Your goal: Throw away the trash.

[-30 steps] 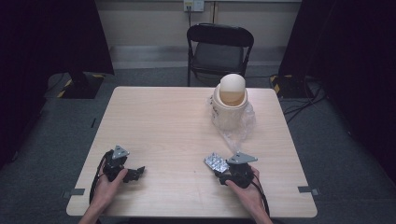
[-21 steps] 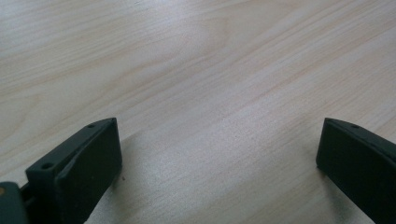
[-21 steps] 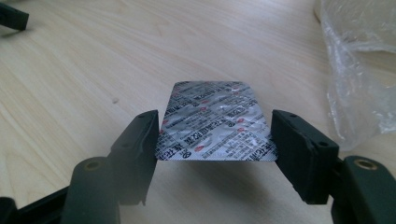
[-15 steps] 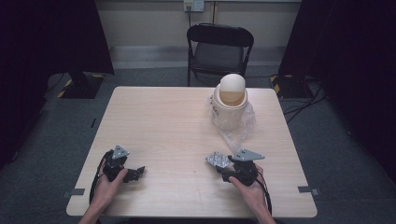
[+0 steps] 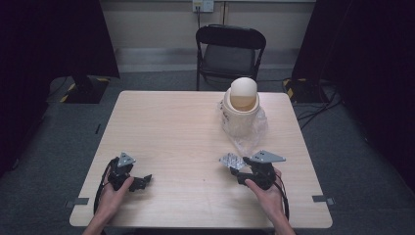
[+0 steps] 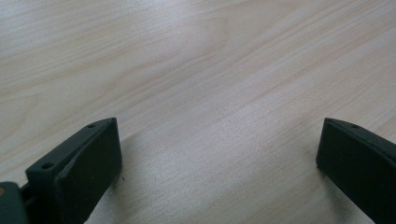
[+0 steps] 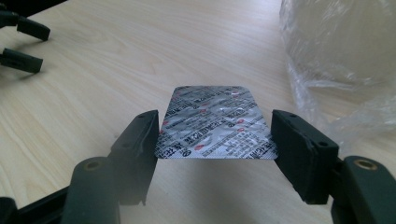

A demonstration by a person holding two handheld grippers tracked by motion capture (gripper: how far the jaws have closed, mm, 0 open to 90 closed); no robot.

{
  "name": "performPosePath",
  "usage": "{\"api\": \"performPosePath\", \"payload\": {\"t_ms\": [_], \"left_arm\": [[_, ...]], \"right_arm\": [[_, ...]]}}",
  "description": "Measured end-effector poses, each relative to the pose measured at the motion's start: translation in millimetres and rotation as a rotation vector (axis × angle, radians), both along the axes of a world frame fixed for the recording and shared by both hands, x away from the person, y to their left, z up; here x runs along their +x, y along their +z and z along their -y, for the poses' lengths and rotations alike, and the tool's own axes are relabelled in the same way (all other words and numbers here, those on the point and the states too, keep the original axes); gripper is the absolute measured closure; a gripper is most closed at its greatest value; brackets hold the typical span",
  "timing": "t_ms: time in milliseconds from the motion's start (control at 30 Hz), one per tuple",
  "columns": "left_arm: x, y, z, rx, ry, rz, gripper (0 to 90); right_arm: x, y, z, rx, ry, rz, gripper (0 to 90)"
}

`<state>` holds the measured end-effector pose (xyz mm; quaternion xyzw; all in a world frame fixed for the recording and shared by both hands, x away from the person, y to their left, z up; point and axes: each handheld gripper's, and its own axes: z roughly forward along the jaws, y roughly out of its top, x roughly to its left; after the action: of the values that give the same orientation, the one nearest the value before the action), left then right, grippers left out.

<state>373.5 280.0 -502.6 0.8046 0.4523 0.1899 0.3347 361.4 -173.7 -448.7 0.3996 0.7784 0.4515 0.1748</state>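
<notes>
Blister pack (image 7: pixel 215 123) sits pinched by its side edges in my right gripper (image 7: pixel 214 135), clear of the table (image 5: pixel 186 122), near the lined bin (image 5: pixel 241 112); my left gripper (image 6: pixel 217 154) rests wide open, holding nothing.

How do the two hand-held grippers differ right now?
The right gripper is shut on a silver blister pack, pinched by its side edges; the left gripper is open with only bare table between its fingers. In the high view the right gripper is nearer the plastic-wrapped bin; the left sits at the table's near left. Both have black fingers.
</notes>
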Motion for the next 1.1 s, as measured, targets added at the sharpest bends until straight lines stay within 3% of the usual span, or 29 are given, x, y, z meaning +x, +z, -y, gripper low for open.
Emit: {"api": "performPosePath", "payload": {"t_ms": [533, 1100], "left_arm": [[0.0, 0.0, 0.0, 0.0, 0.0, 0.0, 0.0], [0.0, 0.0, 0.0, 0.0, 0.0, 0.0, 0.0]], "right_arm": [[15.8, 23.7, 2.3, 0.031, -0.005, 0.024, 34.3], [37.2, 61.6, 11.4, 0.05, -0.043, 0.078, 34.3]]}}
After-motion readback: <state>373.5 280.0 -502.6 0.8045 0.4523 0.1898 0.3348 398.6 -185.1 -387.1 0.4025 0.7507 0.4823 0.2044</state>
